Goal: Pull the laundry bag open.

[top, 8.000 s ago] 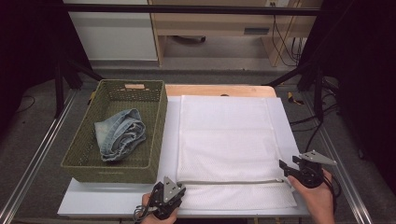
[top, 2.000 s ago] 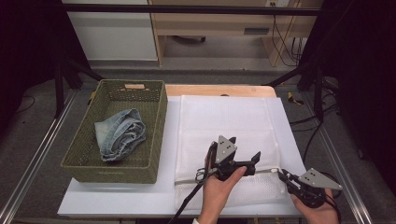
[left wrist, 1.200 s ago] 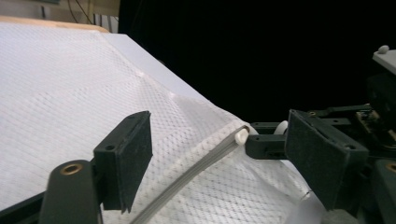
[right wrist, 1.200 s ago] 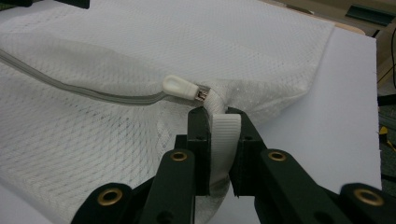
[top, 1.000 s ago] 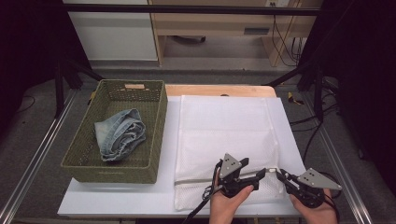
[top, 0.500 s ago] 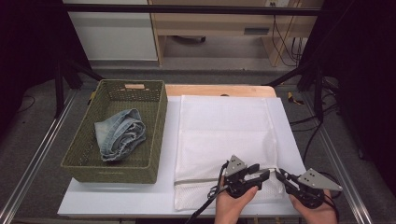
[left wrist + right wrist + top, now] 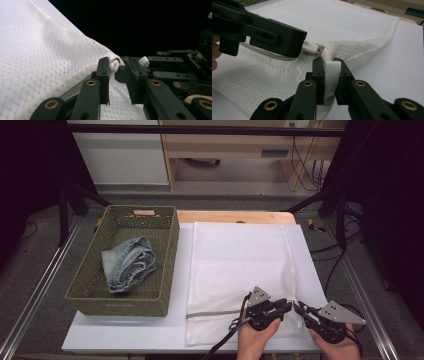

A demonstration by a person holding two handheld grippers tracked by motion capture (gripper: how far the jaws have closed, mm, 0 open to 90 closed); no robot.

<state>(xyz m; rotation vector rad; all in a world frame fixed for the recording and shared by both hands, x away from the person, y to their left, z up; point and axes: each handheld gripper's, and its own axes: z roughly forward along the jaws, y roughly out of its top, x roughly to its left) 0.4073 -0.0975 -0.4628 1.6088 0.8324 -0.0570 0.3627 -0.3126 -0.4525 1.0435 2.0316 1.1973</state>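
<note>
White table (image 7: pixel 150 335) – one mesh bag (image 7: pixel 240 265), one basket (image 7: pixel 125 262), two tools.

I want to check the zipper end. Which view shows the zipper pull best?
The right gripper view: the zipper pull is close and sharp beside the left gripper. The left gripper view shows its tip. In the high view it is too small to tell.

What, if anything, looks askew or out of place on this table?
The white mesh bag lies flat except at its near right corner, bunched and lifted where the right gripper clamps its strap. The jeans lie crumpled in the basket. Nothing spilled or damaged.
</note>
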